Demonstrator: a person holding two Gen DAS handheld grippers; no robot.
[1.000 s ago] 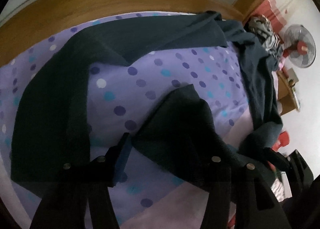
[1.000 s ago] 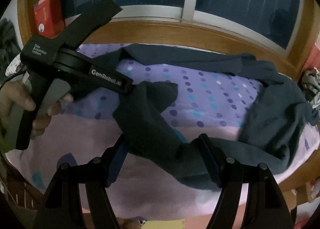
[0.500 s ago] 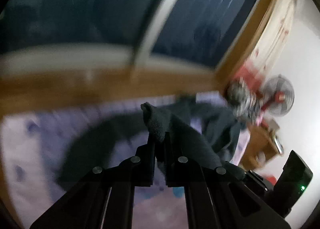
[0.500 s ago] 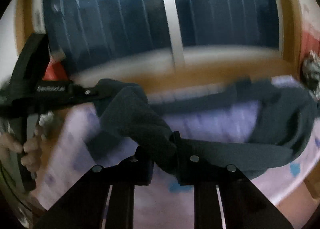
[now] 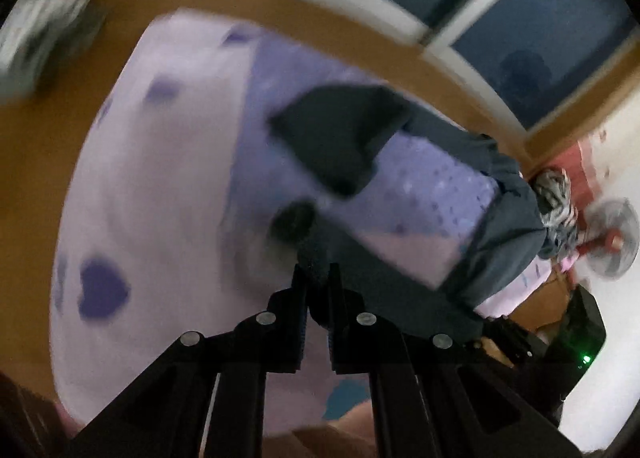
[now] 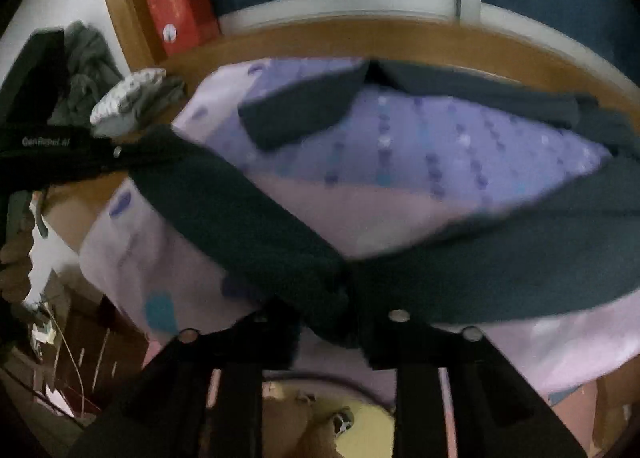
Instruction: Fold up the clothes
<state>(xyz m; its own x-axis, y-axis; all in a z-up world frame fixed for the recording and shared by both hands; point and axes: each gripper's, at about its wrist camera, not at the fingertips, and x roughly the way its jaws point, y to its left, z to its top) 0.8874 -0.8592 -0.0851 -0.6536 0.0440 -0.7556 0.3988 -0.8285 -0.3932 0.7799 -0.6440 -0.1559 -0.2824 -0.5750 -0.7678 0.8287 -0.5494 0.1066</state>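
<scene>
Left gripper [image 5: 318,278] and right gripper [image 6: 340,312] each clamped the dark garment [image 6: 248,214], stretching its edge taut above the bed [image 6: 400,158] for folding

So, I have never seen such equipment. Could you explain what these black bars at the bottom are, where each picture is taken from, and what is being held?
No robot is here. A person holds a hand tool in each hand, each with two black fingers and a wide-angle camera looking along them, so pictures bend at the edges. One picture comes from the left gripper, the other from the right gripper. Both are shut on the same dark garment, its edge stretched between them above a bed with a dotted purple sheet. The rest of the garment still lies on it. The picture is blurred; I cannot tell the kind of garment.
</scene>
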